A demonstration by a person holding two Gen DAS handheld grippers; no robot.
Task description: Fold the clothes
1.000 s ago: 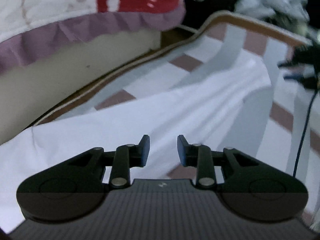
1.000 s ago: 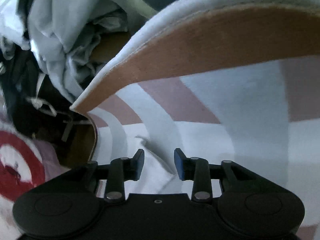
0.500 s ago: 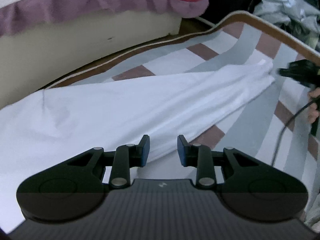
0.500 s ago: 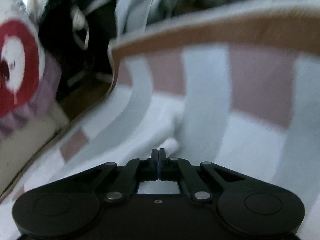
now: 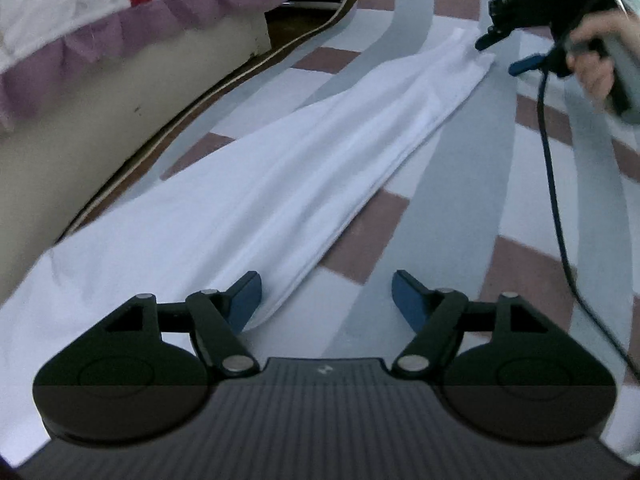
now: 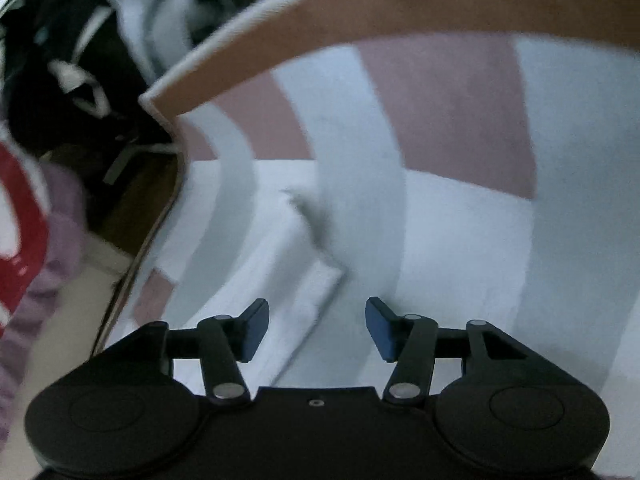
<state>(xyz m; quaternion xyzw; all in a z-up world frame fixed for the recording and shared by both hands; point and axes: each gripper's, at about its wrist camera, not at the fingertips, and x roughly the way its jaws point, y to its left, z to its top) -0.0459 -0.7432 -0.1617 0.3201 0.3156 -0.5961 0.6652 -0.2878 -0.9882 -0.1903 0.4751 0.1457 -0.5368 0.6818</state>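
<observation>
Both sets of fingers spread wide now, gripping nothing: right gripper (image 6: pixel 317 329), pinched tight on the cloth's far end half a second ago, let go and hanging just above that end; left gripper (image 5: pixel 326 300), only narrowly parted before, opened far wider. White garment (image 5: pixel 256 200) stretched long and narrow over the striped mat (image 5: pixel 460 200), running from beside the left fingers away toward the right gripper (image 5: pixel 516 46), seen there in a hand (image 5: pixel 596 60). Near edge of the cloth just inside the left finger (image 5: pixel 245 300), the other finger over bare mat. In the right view, the cloth's end (image 6: pixel 304 276) lying flat between and ahead of the fingers, blurred. Probably a pull-straight just ended, with the strip laid out and released; next likely a fresh hold for a fold, though not settled by these views.
</observation>
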